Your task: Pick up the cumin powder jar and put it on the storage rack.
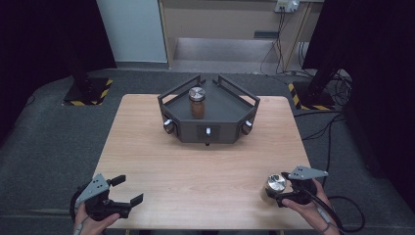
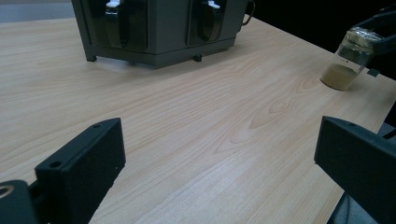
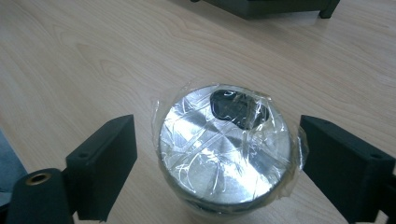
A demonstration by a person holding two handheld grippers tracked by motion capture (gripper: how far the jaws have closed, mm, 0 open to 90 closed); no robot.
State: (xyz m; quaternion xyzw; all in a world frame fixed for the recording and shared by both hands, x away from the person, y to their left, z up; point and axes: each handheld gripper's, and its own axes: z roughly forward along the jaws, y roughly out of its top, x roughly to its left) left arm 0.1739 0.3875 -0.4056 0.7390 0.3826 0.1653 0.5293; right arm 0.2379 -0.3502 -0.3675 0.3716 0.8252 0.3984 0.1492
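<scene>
The wooden tabletop (image 1: pixel 205 161) takes up the middle of the high view, pale and lit against the dark floor around it. Toward its far edge, just above the centre of the frame, stands a dark grey, angular tray stand (image 1: pixel 209 110) with raised rails and three knobs along its front faces. On it stands a jar of brown powder (image 1: pixel 197 103) with a silver lid, upright, near the stand's middle.

At the lower right of the high view my right gripper (image 1: pixel 275 189) sits around a second jar (image 1: pixel 274 188), a small glass one with a shiny metal lid wrapped in clear film. In the right gripper view that lid (image 3: pixel 224 149) fills the centre, with a black jaw on each side of it; a narrow gap shows on either side, so the jaws straddle the jar without pressing on it. In the left gripper view the same jar (image 2: pixel 348 65) appears at the upper right, tilted on the tabletop, with a layer of tan powder at its bottom.

At the lower left of the high view my left gripper (image 1: pixel 128 191) rests near the tabletop's near edge, well apart from both jars. Its jaws stand wide open with nothing but bare wood between them.
</scene>
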